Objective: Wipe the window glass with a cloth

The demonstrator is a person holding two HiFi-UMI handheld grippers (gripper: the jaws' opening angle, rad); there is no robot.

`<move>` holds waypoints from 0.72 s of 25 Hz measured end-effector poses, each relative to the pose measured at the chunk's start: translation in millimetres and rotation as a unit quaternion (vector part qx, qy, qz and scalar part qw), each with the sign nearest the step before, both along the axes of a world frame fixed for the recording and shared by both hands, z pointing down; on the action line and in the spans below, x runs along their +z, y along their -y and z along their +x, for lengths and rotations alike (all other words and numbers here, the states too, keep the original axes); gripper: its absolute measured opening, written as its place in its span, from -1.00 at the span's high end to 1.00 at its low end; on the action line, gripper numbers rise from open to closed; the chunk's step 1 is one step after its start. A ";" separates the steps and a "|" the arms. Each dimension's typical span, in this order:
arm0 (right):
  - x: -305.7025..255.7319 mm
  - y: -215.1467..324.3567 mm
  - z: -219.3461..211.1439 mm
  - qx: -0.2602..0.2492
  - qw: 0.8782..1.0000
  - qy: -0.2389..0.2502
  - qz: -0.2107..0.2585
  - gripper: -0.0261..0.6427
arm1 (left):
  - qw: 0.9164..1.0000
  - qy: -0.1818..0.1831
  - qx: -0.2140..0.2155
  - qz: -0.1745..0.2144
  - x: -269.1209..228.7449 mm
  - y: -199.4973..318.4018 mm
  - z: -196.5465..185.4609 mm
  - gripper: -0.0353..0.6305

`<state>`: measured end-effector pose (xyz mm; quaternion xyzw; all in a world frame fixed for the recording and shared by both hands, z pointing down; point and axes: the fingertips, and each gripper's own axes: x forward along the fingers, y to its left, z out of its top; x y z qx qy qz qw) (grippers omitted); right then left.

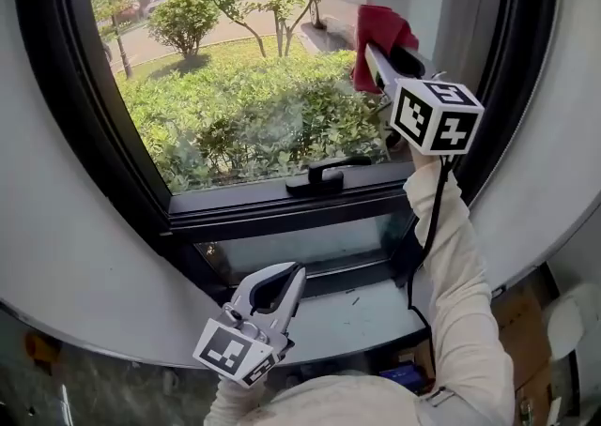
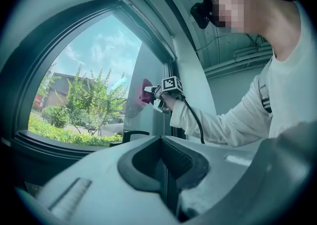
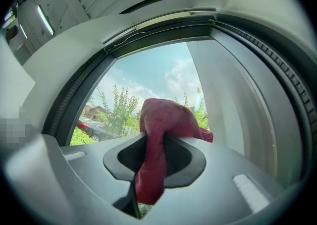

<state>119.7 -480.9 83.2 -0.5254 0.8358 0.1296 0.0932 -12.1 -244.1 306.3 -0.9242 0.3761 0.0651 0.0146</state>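
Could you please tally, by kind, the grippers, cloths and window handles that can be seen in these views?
Grippers: 2, the left gripper, shut and empty, and the right gripper, shut on the cloth
Cloths: 1, the red cloth
Window handles: 1, the black window handle
Total: 4
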 end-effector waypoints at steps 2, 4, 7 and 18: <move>-0.5 -3.4 -24.0 -0.008 1.000 -0.007 0.004 0.58 | 1.000 -0.003 -0.008 0.001 -0.7 -2.3 -10.1 0.89; -2.3 -6.7 -47.0 -0.018 1.000 -0.009 0.007 0.58 | 1.000 -0.005 -0.019 0.001 -1.4 -5.2 -21.6 0.89; -5.8 -12.0 -79.0 -0.035 0.999 -0.007 0.011 0.58 | 0.999 -0.006 -0.035 0.001 -1.5 -11.1 -39.3 0.89; -9.7 -30.5 -192.7 -0.079 0.997 -0.017 0.019 0.58 | 0.995 -0.010 -0.096 0.007 -5.0 -35.7 -106.4 0.89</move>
